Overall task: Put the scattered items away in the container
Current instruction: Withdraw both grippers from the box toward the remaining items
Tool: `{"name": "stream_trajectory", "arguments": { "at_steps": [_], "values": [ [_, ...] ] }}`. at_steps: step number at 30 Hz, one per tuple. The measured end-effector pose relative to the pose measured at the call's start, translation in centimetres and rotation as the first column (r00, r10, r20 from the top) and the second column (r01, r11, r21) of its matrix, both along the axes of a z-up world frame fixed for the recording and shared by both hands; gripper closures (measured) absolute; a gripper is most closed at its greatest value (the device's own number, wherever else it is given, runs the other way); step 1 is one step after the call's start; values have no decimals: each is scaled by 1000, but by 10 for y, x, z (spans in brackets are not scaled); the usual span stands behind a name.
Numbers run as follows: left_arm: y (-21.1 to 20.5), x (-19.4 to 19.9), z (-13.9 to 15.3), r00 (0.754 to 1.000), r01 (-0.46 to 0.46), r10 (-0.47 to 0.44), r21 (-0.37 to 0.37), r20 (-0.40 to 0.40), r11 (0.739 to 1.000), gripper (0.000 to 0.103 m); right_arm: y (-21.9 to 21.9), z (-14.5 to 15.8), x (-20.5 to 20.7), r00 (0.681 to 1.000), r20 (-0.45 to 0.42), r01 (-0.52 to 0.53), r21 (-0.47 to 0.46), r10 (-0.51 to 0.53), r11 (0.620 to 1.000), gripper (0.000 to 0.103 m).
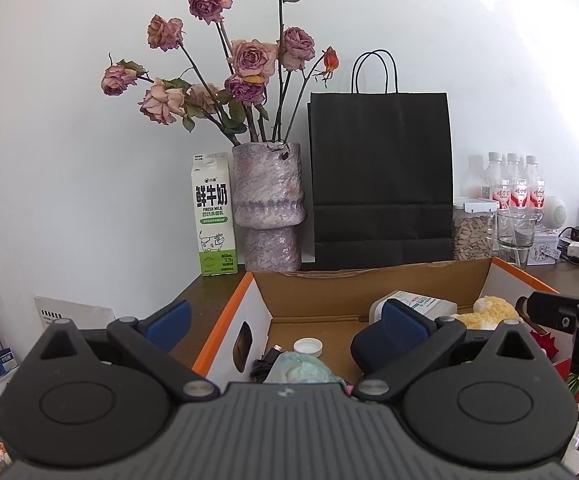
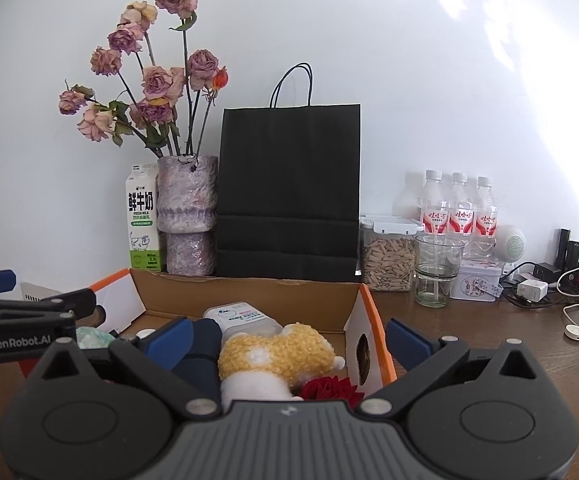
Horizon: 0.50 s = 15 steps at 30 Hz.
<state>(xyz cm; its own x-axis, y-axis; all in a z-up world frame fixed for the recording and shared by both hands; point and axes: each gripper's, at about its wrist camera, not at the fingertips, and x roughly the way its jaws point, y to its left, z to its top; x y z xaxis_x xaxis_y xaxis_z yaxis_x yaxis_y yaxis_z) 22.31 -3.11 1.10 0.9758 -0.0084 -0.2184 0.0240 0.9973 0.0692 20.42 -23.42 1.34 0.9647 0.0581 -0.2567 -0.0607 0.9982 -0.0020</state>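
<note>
One brown wooden bench (image 2: 489, 356) carries everything, and at its back, toward twelve o'clock, stands one black paper bag (image 2: 289, 192) with twin cord handles. Beside it at ten o'clock is one mottled purple vase (image 2: 187, 216) of dried roses, then one fresh-milk carton (image 2: 142, 224) just left of the vase. In front of the bag sits the container, one open cardboard box (image 2: 245, 294) with orange-edged white flaps. Inside it lie one yellow-and-white plush toy (image 2: 277, 354), one dark navy pouch (image 1: 369, 344), one white plastic tub with a printed label (image 2: 241, 316), one pale green crinkled packet (image 1: 301, 366), one red rose (image 2: 329, 388) and one white bottle cap (image 1: 308, 347). At two o'clock from the box stand three red-labelled water bottles (image 2: 459, 210), one clear jar of seeds (image 2: 387, 258), one drinking glass (image 2: 437, 270) and one small patterned tin (image 2: 475, 282). The left tool (image 1: 285, 322) hangs over the box's left part with its blue-padded fingers spread wide, gripping nothing. The right tool (image 2: 289, 338) hovers over the box's right part, likewise spread wide and empty, the plush toy lying between its fingers.
</note>
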Motion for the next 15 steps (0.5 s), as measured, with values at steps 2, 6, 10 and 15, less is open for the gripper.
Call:
{"name": "stream_trajectory", "arguments": {
  "at_steps": [2, 6, 10, 15],
  "values": [
    [2, -3, -1, 1000, -8, 8, 1, 8, 1000, 0, -1, 0, -2, 1000, 3, 2, -1, -2, 1000, 0],
    [8, -11, -3, 1000, -19, 19, -3, 10, 1000, 0, -2, -2, -11, 1000, 15, 7, -6, -7, 1000, 0],
    [16, -18, -9, 999, -31, 30, -8, -20, 999, 0, -5, -8, -22, 1000, 16, 13, -25, -13, 1000, 0],
    [28, -29, -13, 998, -45, 44, -18, -34, 999, 0, -9, -14, -36, 1000, 11, 22, -40, -22, 999, 0]
  ]
}}
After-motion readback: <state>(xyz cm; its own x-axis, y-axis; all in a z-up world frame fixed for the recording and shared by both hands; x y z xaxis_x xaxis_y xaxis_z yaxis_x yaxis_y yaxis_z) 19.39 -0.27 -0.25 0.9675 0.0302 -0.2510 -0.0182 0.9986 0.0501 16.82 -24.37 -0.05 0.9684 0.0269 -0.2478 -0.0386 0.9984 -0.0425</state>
